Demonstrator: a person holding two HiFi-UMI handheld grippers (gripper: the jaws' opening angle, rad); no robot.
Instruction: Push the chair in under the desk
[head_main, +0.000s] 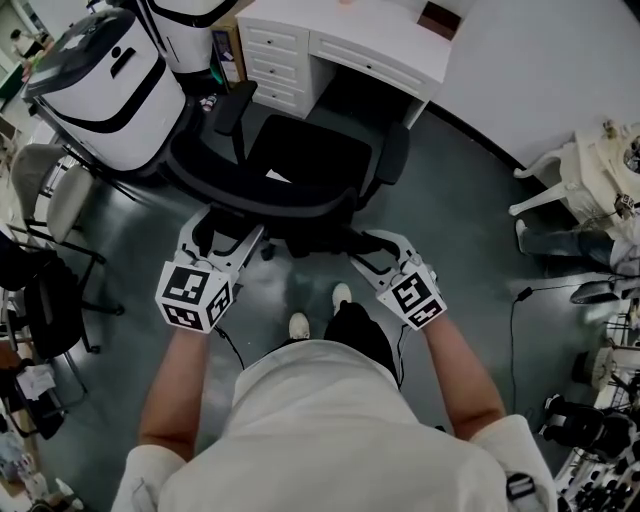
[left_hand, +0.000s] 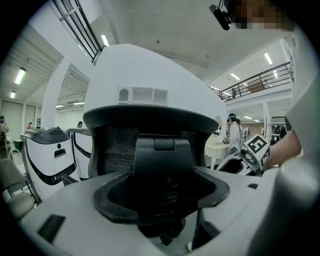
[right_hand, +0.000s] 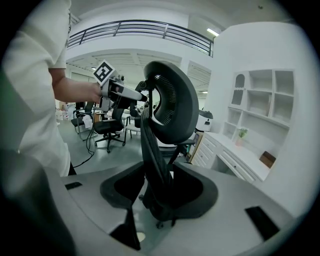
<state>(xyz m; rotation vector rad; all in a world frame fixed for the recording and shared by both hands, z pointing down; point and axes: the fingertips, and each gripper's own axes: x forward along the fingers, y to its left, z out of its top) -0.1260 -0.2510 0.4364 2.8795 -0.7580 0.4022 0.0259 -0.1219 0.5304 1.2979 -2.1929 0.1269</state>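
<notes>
left gripper (head_main: 228, 233): jaws apart, arm extended | right gripper (head_main: 376, 251): jaws apart (wide), arm extended, tipped down

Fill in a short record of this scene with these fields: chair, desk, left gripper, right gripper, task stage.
chair: black office chair, seat out in front of the desk, turned slightly
desk: white, with drawers, just beyond the chair
left gripper: jaws apart, the chair's back between them
right gripper: jaws apart, the edge of the chair's back between them
task stage: chair not yet pushed under the desk
</notes>
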